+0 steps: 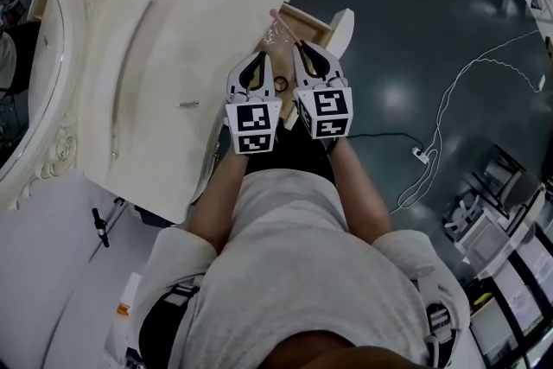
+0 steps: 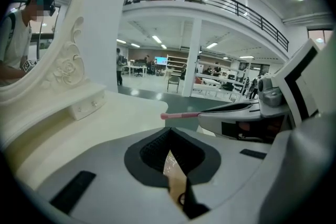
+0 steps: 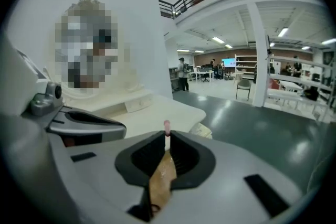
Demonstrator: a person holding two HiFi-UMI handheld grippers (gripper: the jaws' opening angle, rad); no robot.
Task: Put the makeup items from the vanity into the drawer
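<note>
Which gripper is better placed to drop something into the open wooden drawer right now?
Right. The right gripper is shut on a thin pink makeup stick and hangs over the open wooden drawer, so it likely only needs to lower and release. The left gripper is shut on nothing.

Cream counter (image 1: 194,30) is nearly bare: one small thin dark item (image 1: 188,104) lies near its front edge, and the mirror (image 1: 26,65) stands at the back. The drawer (image 1: 315,22) at the counter's right end is open, with a small dark ring (image 1: 281,84) on its wooden bottom. Below is dark floor (image 1: 389,13) with a white cable (image 1: 449,104) on it.
</note>
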